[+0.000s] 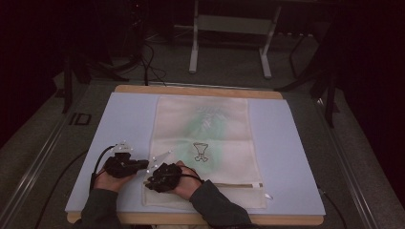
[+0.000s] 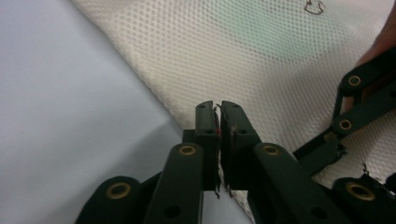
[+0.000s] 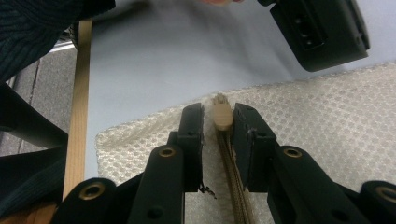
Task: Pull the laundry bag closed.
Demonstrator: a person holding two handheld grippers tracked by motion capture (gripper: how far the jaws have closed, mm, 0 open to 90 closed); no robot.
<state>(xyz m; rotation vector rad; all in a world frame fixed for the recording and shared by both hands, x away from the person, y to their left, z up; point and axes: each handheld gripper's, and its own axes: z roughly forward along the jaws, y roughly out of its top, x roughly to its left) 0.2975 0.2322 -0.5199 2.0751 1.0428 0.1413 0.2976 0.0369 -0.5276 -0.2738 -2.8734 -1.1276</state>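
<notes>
Mesh laundry bag [image 1: 203,138] lying flat mid-desk [image 1: 286,157], long axis running away from person, zipper [image 1: 234,184] along near end. Right hand-held gripper [image 3: 217,122] straddling zipper pull [image 3: 222,116] at bag's near-left corner — jaws slightly parted, not yet pinching. Left hand-held gripper [image 2: 218,112] just beside, jaws closed at bag's left edge — whether pinching mesh, cannot tell. Zipper track running rightward, open room there.

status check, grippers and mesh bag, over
Left gripper shut on bag edge. Right gripper astride zipper pull, jaws slightly apart. Nothing in the way.
</notes>
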